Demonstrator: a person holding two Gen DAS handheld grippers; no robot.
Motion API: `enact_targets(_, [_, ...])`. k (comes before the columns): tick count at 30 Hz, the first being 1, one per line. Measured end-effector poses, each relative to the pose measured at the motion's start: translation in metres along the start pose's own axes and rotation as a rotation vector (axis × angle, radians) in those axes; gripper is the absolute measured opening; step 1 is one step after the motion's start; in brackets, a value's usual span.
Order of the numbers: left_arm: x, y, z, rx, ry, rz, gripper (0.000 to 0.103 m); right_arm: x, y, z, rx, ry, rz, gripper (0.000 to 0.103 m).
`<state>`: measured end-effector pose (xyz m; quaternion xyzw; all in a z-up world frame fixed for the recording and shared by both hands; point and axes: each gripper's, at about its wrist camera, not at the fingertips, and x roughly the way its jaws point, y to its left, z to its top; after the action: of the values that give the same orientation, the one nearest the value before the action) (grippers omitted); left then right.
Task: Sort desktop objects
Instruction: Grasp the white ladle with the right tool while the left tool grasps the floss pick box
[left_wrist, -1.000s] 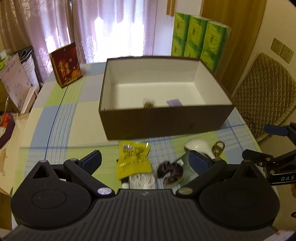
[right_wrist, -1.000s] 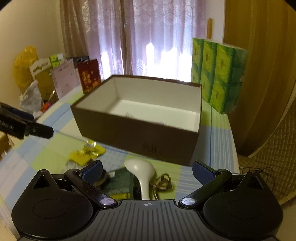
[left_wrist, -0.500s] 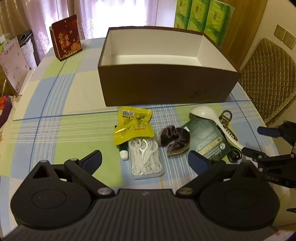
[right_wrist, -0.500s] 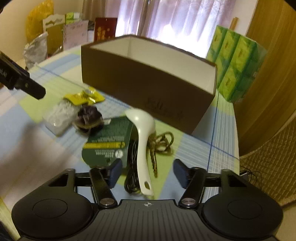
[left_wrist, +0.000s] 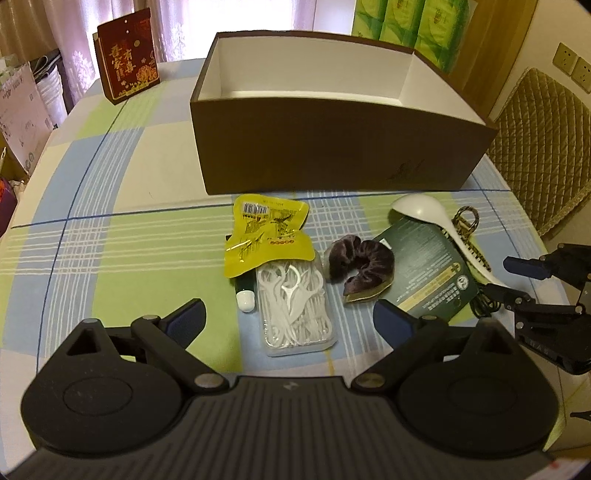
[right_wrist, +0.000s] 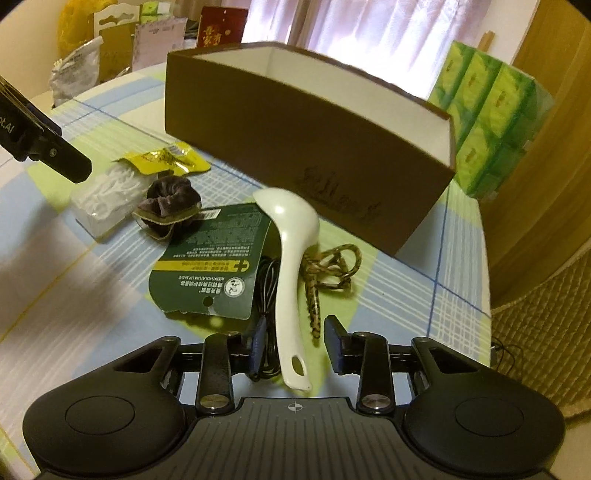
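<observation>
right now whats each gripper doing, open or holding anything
Left gripper: open, holding nothing, above the floss pick box.
Right gripper: open, fingers either side of the white spoon handle, not clamped.

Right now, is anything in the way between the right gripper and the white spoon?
No. The right gripper is open with the white spoon handle between its fingers. A black cable and braided cord lie right beside the handle, though.
</observation>
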<state>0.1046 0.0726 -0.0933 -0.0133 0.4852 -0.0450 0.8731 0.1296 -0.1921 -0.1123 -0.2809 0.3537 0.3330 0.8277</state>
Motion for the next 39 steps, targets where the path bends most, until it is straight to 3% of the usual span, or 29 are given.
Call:
enact_targets(5, [0.011,0.002,-0.001,-0.006,0.026,0.004,0.095,0.006,0.0,0.001,-0.001,-0.017,0.016,0.026])
enact_targets(7, [0.014,0.002,-0.001,-0.008,0.031,0.003,0.095,0.008,-0.001,0.003,0.008,-0.013,0.036,0.011])
enact_targets(12, [0.018,0.002,-0.002,-0.003,0.037,0.003,0.095,0.009,-0.008,0.008,0.088,0.018,0.08,0.008])
enact_targets(15, [0.02,0.002,-0.003,0.008,0.037,0.007,0.094,0.008,-0.024,0.008,0.252,0.058,0.153,0.0])
enact_targets(19, [0.02,0.001,-0.006,0.022,0.036,0.004,0.092,0.008,-0.057,-0.007,0.594,0.096,0.318,0.0])
enact_targets(27, [0.026,-0.006,-0.008,0.066,0.034,-0.01,0.088,-0.005,-0.075,-0.035,0.862,0.08,0.476,0.0])
enact_targets(35, [0.05,-0.01,-0.007,0.075,0.086,0.031,0.07,-0.019,-0.086,-0.052,0.994,0.025,0.537,0.0])
enact_targets(38, [0.058,-0.01,-0.009,0.069,0.111,0.032,0.054,-0.022,-0.088,-0.054,1.002,0.019,0.536,0.0])
enact_targets(39, [0.06,-0.01,-0.01,0.069,0.115,0.035,0.054,-0.023,-0.088,-0.055,1.005,0.02,0.537,0.0])
